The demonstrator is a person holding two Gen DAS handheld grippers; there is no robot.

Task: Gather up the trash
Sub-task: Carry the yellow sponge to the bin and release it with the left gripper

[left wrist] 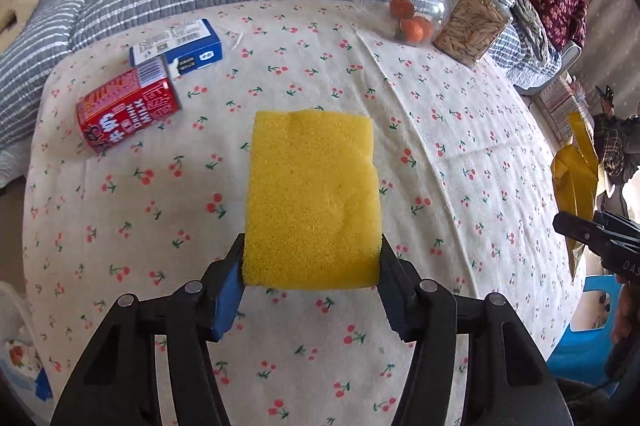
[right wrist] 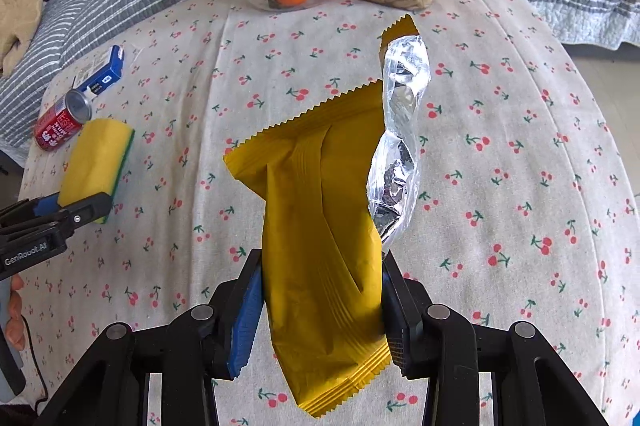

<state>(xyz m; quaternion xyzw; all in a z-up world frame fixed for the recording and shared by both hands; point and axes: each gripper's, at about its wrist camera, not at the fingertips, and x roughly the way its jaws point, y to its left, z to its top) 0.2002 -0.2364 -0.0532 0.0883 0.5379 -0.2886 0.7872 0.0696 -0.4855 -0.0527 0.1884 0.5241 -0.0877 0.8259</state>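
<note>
A yellow sponge [left wrist: 312, 198] and a torn yellow foil-lined wrapper [right wrist: 324, 246] are hanging above the worktop, while a red can [left wrist: 126, 104] is lying on its side beside a blue box [left wrist: 180, 46].

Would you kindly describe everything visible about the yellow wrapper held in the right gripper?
The yellow wrapper is a torn-open foil snack packet with zigzag-cut ends and a silver lining twisting upward. Crumpled and apparently empty, it is clamped between the right gripper fingers, held upright above the cherry-print tablecloth.

porous foam sponge [left wrist: 312, 198], perhaps foil-lined wrapper [right wrist: 324, 246]
</note>
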